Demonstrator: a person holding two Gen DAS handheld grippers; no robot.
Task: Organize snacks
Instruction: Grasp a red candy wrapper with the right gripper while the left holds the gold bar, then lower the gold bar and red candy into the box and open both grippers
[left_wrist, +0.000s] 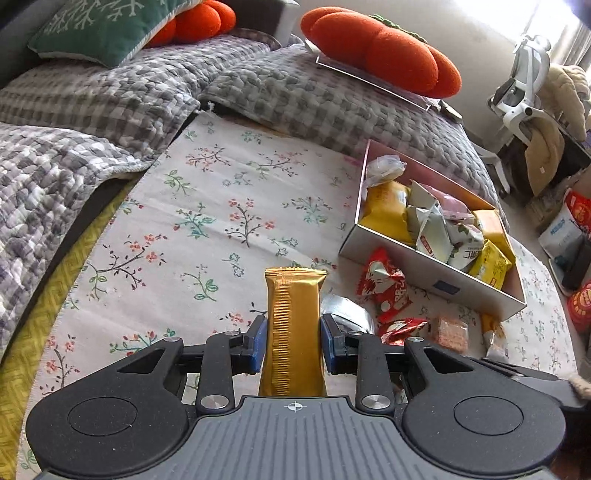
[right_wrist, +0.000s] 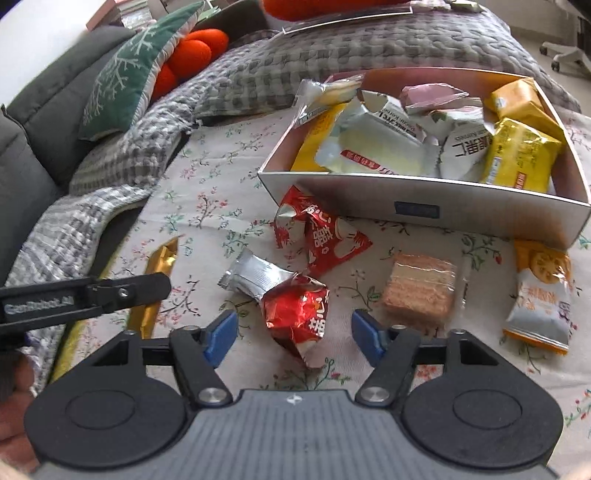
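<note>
My left gripper (left_wrist: 293, 341) is shut on a gold snack bar (left_wrist: 293, 317), which stands upright between its blue pads above the floral cloth. In the right wrist view the same gold bar (right_wrist: 159, 266) shows at the left, behind a black finger of the left gripper. My right gripper (right_wrist: 294, 334) is open around a crumpled red packet (right_wrist: 295, 317) on the cloth, with a gap between the packet and each pad. A white cardboard box (right_wrist: 424, 206) holding several snack packs sits just beyond; it lies at the right in the left wrist view (left_wrist: 424, 269).
Loose on the cloth are a second red packet (right_wrist: 321, 236), a silver packet (right_wrist: 255, 273), a pink wafer pack (right_wrist: 419, 288) and an orange-and-white bag (right_wrist: 541, 295). A grey quilted sofa (left_wrist: 110, 96) with a green pillow (left_wrist: 107, 26) and orange cushions (left_wrist: 380, 48) borders the cloth.
</note>
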